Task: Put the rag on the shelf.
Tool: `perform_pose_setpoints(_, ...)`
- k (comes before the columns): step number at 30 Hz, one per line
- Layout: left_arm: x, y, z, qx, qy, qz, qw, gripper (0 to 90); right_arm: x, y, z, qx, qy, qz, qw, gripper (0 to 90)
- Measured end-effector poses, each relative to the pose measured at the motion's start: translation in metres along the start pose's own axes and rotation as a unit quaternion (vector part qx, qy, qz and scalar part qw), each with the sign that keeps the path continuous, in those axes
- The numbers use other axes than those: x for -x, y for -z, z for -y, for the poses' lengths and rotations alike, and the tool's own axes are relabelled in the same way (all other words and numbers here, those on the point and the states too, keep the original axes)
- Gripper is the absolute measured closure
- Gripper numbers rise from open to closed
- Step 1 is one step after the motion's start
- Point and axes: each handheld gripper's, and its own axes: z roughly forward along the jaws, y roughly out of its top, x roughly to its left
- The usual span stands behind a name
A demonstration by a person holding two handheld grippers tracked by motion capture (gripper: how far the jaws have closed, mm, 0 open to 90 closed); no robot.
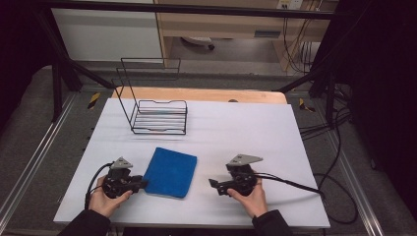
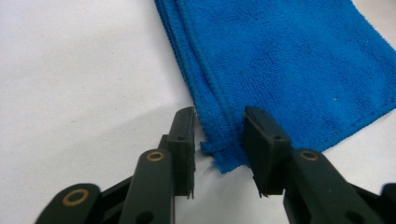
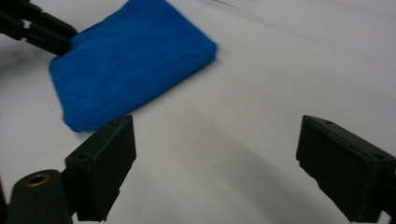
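left claw (image 2: 218, 144) parted astride the folded blue terry cloth's (image 2: 280, 65) corner, not clenched; right claw (image 3: 212, 172) released over bare white table (image 3: 261, 70); black wire rack (image 1: 160, 117) well beyond.

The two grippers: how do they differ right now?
The left gripper has narrow-set jaws around a corner of the blue cloth; the right gripper has wide jaws over bare table. The left is at the cloth; the right is apart from it. Both are black, hand-held and point toward the cloth.

One blue cloth (image 1: 170, 172), one wire rack (image 1: 158, 116), two grippers
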Motion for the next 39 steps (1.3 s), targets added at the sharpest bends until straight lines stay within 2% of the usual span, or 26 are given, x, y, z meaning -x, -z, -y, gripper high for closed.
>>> perform_pose_setpoints(2, 0.001, 0.0, 0.0, -0.001, 0.0, -0.001, 1.0, 67.4, -0.014, -0.01, -0.003, -0.007, 0.011, -0.005, 0.9999, 17.9)
perform_pose_setpoints(3, 0.002, -0.001, 0.0, 0.0, 0.0, -0.002, 1.0, 67.4, -0.014, -0.01, -0.003, -0.007, 0.011, -0.005, 0.9999, 17.9)
perform_pose_setpoints(4, 0.002, -0.001, 0.0, 0.001, 0.0, -0.002, 1.0, 68.7, -0.024, -0.019, -0.005, -0.012, 0.015, -0.011, 0.9998, 21.0)
perform_pose_setpoints(6, 0.003, -0.002, 0.0, 0.002, 0.0, -0.001, 1.0, 69.4, -0.029, -0.023, -0.006, -0.013, 0.013, -0.013, 0.9998, 22.3)
perform_pose_setpoints(7, 0.003, -0.002, 0.001, 0.002, -0.002, -0.001, 1.0, 71.5, -0.037, -0.031, -0.007, -0.014, 0.008, -0.021, 0.9996, 25.3)
perform_pose_setpoints(11, 0.005, -0.003, 0.001, 0.004, -0.002, 0.001, 1.0, 74.8, -0.046, -0.039, -0.007, -0.015, 0.009, -0.022, 0.9996, 31.1)
perform_pose_setpoints(13, 0.005, -0.003, 0.001, 0.005, -0.001, 0.002, 1.0, 77.1, -0.052, -0.043, -0.009, -0.015, 0.0, -0.029, 0.9995, 34.1)
perform_pose_setpoints(19, 0.007, -0.003, 0.002, 0.006, -0.002, 0.0, 1.0, 83.0, -0.068, -0.057, -0.008, -0.029, -0.001, -0.021, 0.9994, 39.1)
perform_pose_setpoints(23, 0.009, -0.003, 0.001, 0.005, -0.005, -0.006, 1.0, 84.7, -0.073, -0.065, -0.006, -0.034, -0.005, -0.014, 0.9993, 45.3)
perform_pose_setpoints(27, 0.008, -0.003, 0.001, 0.005, 0.005, -0.002, 1.0, 85.4, -0.078, -0.071, -0.002, -0.035, -0.005, -0.009, 0.9993, 50.9)
perform_pose_setpoints(33, 0.006, -0.001, 0.001, 0.001, 0.021, 0.007, 0.9998, 86.1, -0.08, -0.071, 0.0, -0.03, -0.02, -0.001, 0.9993, 68.7)
perform_pose_setpoints(34, 0.006, 0.0, 0.001, 0.0, 0.023, 0.008, 0.9997, 86.1, -0.081, -0.072, 0.0, -0.031, -0.022, -0.003, 0.9993, 73.0)
perform_pose_setpoints(35, 0.006, 0.001, 0.001, -0.002, 0.025, 0.01, 0.9996, 86.2, -0.08, -0.072, -0.001, -0.034, -0.029, -0.013, 0.9989, 81.1)
perform_pose_setpoints(39, 0.007, 0.004, 0.003, -0.001, 0.033, 0.016, 0.9993, 86.3, -0.079, -0.07, -0.003, -0.035, -0.031, -0.02, 0.9987, 84.9)
